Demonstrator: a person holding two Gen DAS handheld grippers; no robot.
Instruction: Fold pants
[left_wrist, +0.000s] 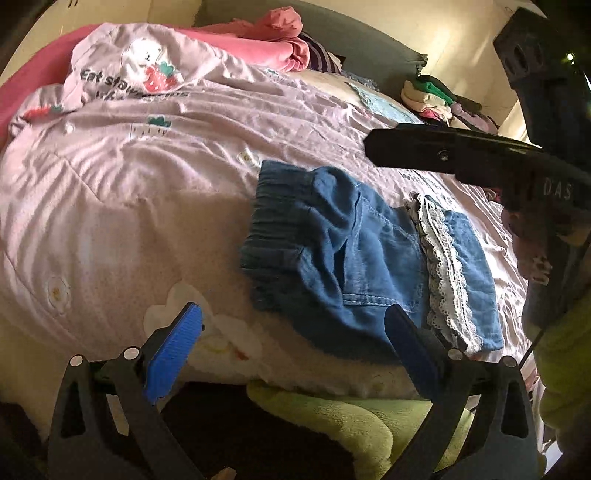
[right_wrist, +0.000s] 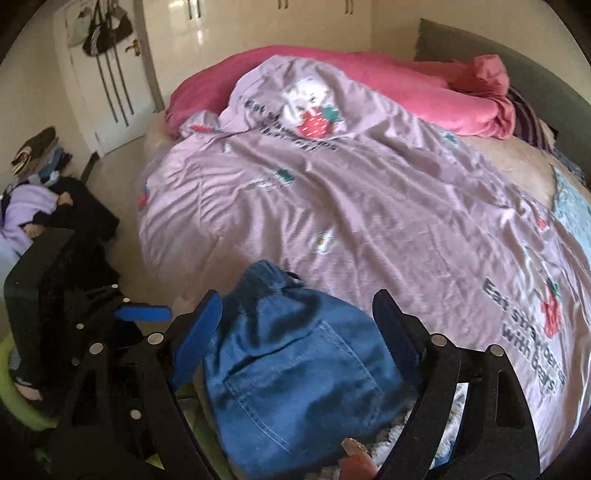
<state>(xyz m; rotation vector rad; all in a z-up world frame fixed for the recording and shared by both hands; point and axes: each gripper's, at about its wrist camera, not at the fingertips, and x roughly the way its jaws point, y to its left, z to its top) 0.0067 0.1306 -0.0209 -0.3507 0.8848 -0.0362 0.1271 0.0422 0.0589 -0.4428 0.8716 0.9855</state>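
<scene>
Small blue denim pants (left_wrist: 354, 258) with white lace trim (left_wrist: 447, 273) lie folded on the lilac duvet (left_wrist: 147, 184) near the bed's front edge. My left gripper (left_wrist: 291, 325) is open, low at the bed edge, its right finger (left_wrist: 410, 347) over the pants' near corner. My right gripper (right_wrist: 295, 314) is open just above the pants (right_wrist: 295, 376), fingers on either side. It shows in the left wrist view (left_wrist: 461, 155) hovering above the pants' far side.
A pink blanket (left_wrist: 258, 44) lies at the head of the bed. A stack of folded clothes (left_wrist: 432, 96) sits at the far right. A green plush cover (left_wrist: 351, 417) hangs below the bed edge. Clothes lie on the floor at left (right_wrist: 33, 206).
</scene>
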